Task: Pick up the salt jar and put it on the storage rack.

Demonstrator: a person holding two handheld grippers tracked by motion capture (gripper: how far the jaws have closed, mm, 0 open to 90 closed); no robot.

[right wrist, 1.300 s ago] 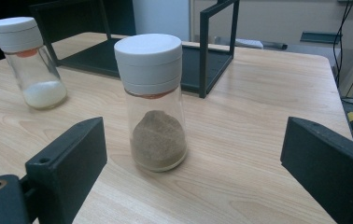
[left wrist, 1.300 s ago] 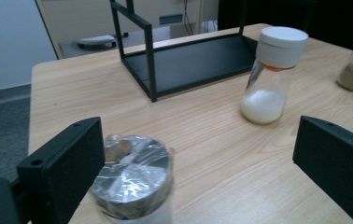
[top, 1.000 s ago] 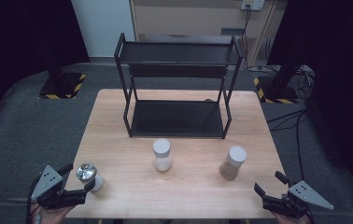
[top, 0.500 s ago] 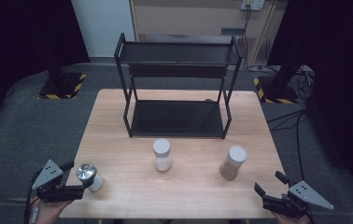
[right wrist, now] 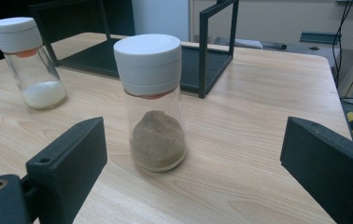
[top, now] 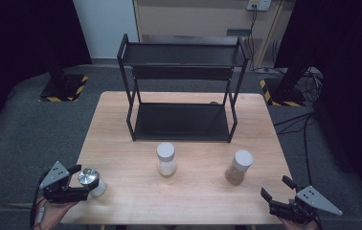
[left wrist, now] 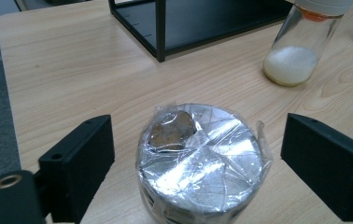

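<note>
- At the near left corner of the wooden table (top: 121, 124), the left gripper (top: 76, 184) stood released, one jaw on each side of a silver-capped jar (top: 91, 180) without touching it; in the left gripper view the same jar (left wrist: 200, 158) sat between the two black jaws, with clear gaps on both sides and crinkled film over its metal cap.
- At the near right corner, the right gripper (top: 277, 191) was likewise released and held nothing; it lay just off the table's near edge, near the brown-powder jar (top: 239, 166) but apart from it.
- In the right gripper view, the brown-powder jar (right wrist: 155, 102) stood upright ahead of the spread jaws, slightly left of the midline, and not yet between them.
- Near the middle of the table, the white-powder jar (top: 165, 158) stood upright and unattended, just in front of the black two-tier rack (top: 181, 91).
- The rack occupied the far half of the table; both of its shelves appeared bare.
- Judged progress: the work appeared to be at its opening step, since all three jars rested on the tabletop and none had been gripped or lifted.
- Judged remainder: closing the left jaws on the silver-capped jar, and presumably carrying each jar to the rack, was left to do.
</note>
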